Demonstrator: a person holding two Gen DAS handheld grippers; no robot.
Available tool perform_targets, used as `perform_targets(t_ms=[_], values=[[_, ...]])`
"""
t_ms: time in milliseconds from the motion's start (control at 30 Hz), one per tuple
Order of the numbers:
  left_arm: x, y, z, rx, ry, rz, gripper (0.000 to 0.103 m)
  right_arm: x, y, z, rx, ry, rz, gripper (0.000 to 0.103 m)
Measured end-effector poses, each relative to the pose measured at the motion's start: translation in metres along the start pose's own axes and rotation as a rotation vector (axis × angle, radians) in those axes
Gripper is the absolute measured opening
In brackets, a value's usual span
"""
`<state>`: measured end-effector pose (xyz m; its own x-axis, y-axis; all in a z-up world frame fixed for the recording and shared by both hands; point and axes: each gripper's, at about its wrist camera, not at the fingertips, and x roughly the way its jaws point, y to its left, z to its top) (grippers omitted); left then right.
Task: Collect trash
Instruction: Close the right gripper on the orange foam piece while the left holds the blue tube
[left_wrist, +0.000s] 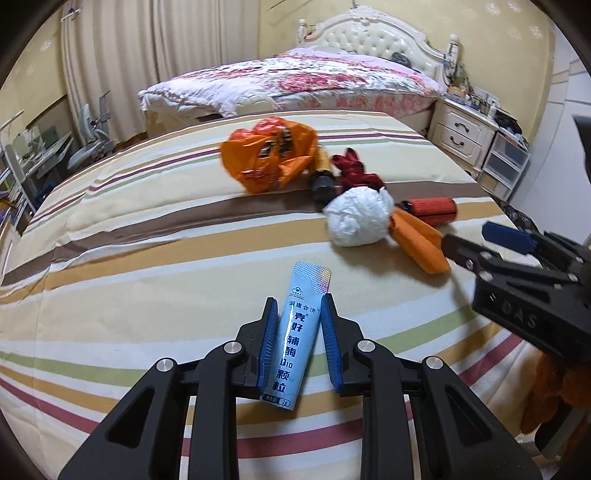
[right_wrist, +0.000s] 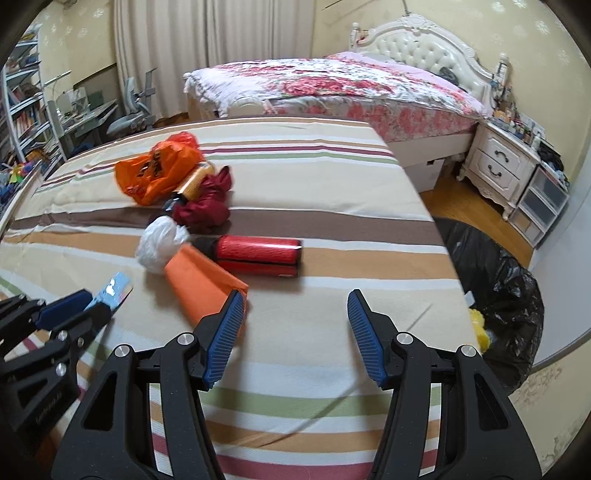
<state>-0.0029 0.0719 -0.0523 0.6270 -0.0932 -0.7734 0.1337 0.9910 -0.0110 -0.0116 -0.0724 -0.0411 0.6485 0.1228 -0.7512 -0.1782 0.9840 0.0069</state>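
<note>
A light blue sachet (left_wrist: 295, 332) with printed characters stands between the blue pads of my left gripper (left_wrist: 299, 300), which is shut on its edges just above the striped bedspread (left_wrist: 147, 240). The right wrist view shows the same sachet (right_wrist: 114, 286) sticking out of the left gripper (right_wrist: 94, 304). My right gripper (right_wrist: 296, 295) is open and holds nothing; its left finger is beside a folded orange paper (right_wrist: 199, 284). Behind lie a white crumpled ball (right_wrist: 160, 240), a red roll (right_wrist: 258, 254), a dark red wad (right_wrist: 207, 206), a bottle (right_wrist: 192, 184) and an orange plastic bag (right_wrist: 155, 173).
A black trash bag (right_wrist: 495, 280) stands open on the floor off the bed's right edge, with something yellow (right_wrist: 478, 325) inside. Beyond are a floral bed (right_wrist: 332, 85), a white nightstand (right_wrist: 498, 166), and a desk with a chair (right_wrist: 129, 114) at the left.
</note>
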Motion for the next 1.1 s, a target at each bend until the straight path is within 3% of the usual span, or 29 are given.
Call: perform_targets(t_ms=[300, 633, 733, 833, 1100], values=[[-0.003, 0.03, -0.001, -0.082, -0.007, 0.032, 0.025, -0.015, 0.012, -0.002, 0.001, -0.012, 0.047, 0.057], [-0.003, 0.036, -0.002, -0.107, -0.013, 0.032, 0.025, -0.008, 0.04, 0.008, -0.051, -0.025, 0.109, 0.057], [-0.003, 0.039, -0.002, -0.118, -0.012, 0.028, 0.025, -0.003, 0.045, 0.009, -0.064, -0.01, 0.113, 0.053], [-0.003, 0.039, -0.002, -0.121, -0.015, 0.027, 0.025, 0.002, 0.047, 0.006, -0.067, 0.017, 0.124, 0.037], [-0.004, 0.04, -0.002, -0.122, -0.025, 0.027, 0.025, -0.01, 0.042, 0.003, -0.059, -0.009, 0.12, 0.035]])
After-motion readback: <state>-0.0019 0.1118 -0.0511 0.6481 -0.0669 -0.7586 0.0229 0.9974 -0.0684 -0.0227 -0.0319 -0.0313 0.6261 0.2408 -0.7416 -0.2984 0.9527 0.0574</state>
